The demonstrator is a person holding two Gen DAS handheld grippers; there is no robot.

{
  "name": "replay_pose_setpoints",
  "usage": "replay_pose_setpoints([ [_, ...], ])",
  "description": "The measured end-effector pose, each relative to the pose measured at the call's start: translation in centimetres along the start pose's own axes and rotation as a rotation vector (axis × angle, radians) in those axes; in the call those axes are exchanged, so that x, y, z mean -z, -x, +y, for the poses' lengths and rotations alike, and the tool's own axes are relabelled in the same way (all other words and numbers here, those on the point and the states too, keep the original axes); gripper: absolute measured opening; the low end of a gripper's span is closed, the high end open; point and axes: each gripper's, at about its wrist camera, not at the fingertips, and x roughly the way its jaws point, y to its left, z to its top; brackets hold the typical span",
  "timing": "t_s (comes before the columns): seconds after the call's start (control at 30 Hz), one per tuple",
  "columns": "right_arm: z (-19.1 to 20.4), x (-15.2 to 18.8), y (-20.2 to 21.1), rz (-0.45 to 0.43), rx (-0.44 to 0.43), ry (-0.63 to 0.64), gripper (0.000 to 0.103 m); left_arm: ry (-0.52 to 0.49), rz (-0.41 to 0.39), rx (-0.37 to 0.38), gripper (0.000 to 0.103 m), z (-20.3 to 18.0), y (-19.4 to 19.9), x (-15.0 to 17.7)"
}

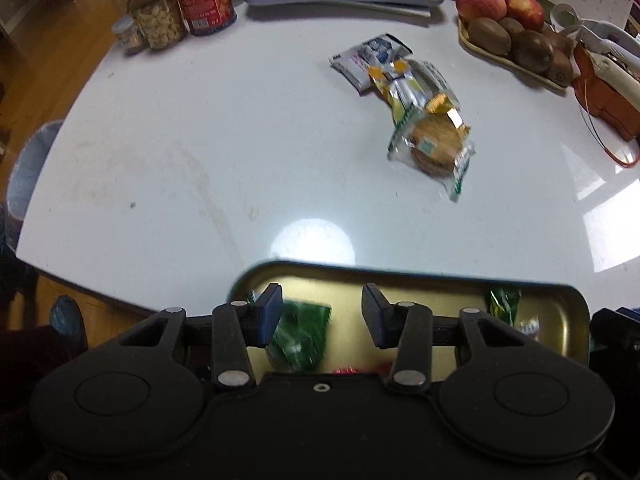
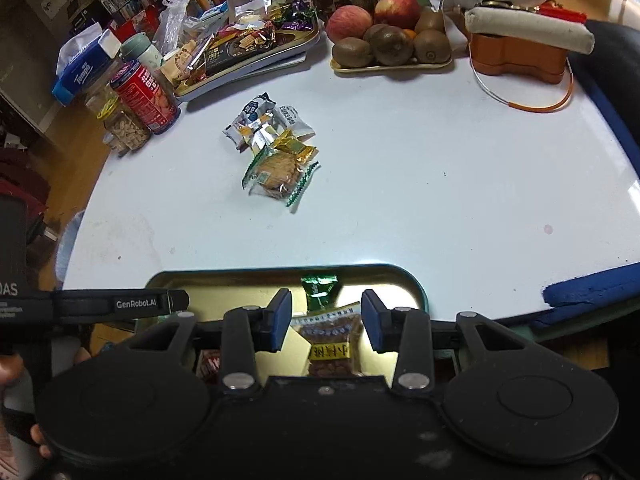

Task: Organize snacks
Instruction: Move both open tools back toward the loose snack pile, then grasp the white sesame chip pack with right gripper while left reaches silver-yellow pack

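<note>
Both grippers, left gripper (image 1: 322, 316) and right gripper (image 2: 326, 320), half-open, empty, over tray (image 2: 416, 292). Risk: crinkly cookie packet (image 2: 276, 178) slips from pads; neighbouring wrappers drag along.

Two apples (image 2: 372, 14) and five kiwis (image 2: 390, 44) are counted on one fruit tray (image 2: 394, 67). Two gold trays are seen: a near one (image 2: 416, 286), a far one (image 2: 248, 70). One red can (image 2: 146, 96), one nut jar (image 2: 126, 128). A heap of about five packets (image 2: 276, 152) is noted on the table (image 2: 440, 200).
</note>
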Motion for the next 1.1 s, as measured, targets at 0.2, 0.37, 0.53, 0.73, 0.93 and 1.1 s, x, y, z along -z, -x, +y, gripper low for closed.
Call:
replay_pose_setpoints([
  [0.2, 0.5, -7.1, -1.7, 0.014, 0.051, -0.015, 0.041, 0.015, -0.043, -0.016, 0.053, 0.9, 0.0, -6.2],
  [0.37, 1.4, -12.7, -3.8, -0.02, 0.113, 0.008, 0.041, 0.016, -0.057, -0.046, 0.053, 0.7, -1.4, -10.8],
  [0.53, 2.4, -17.7, -7.3, -0.043, 0.113, -0.016, 0.041, 0.05, -0.034, -0.075, 0.053, 0.3, -3.5, -14.5],
  [0.73, 2.8, -20.1, -12.2, -0.043, 0.082, 0.011, 0.041, 0.06, 0.012, -0.066, 0.052, 1.2, -5.9, -15.2],
  [0.93, 4.1, -20.3, -15.7, 0.012, 0.055, 0.031, 0.041, 0.131, 0.045, -0.039, 0.052, 2.7, -6.8, -16.4],
  [1.1, 5.8, -19.8, -17.6, 0.012, 0.077, 0.097, 0.041, 0.155, 0.052, 0.027, 0.052, 3.3, -6.5, -16.6],
])
